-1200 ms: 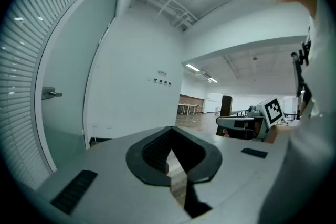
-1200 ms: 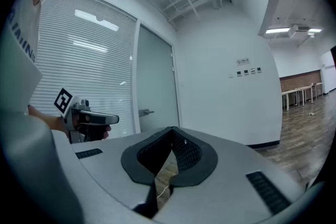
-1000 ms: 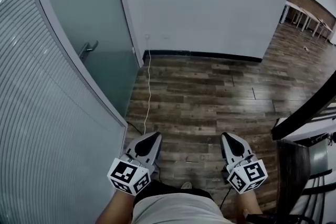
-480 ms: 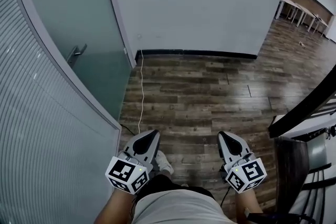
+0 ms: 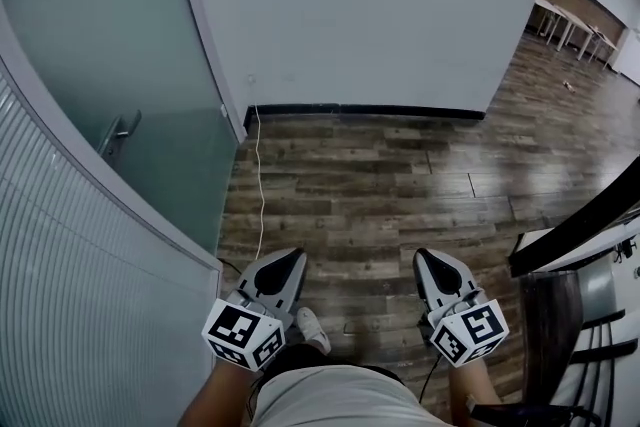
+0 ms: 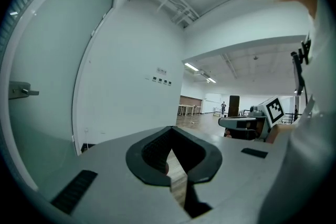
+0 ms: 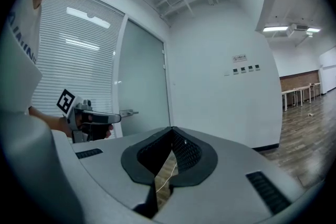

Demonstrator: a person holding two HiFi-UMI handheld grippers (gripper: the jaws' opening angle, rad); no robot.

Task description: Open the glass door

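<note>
Frosted glass door [image 5: 90,35] w/ lever handle [image 5: 117,137] at upper left, well apart from both grippers. L gripper [image 5: 285,265] & R gripper [image 5: 432,265] low over wood floor [image 5: 380,185]; jaws together, nothing between.

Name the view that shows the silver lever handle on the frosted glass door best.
Head view: the silver lever handle stands clear against the frosted glass door, seen from above. The left gripper view has the handle at its left edge; the right gripper view shows it small and distant.
</note>
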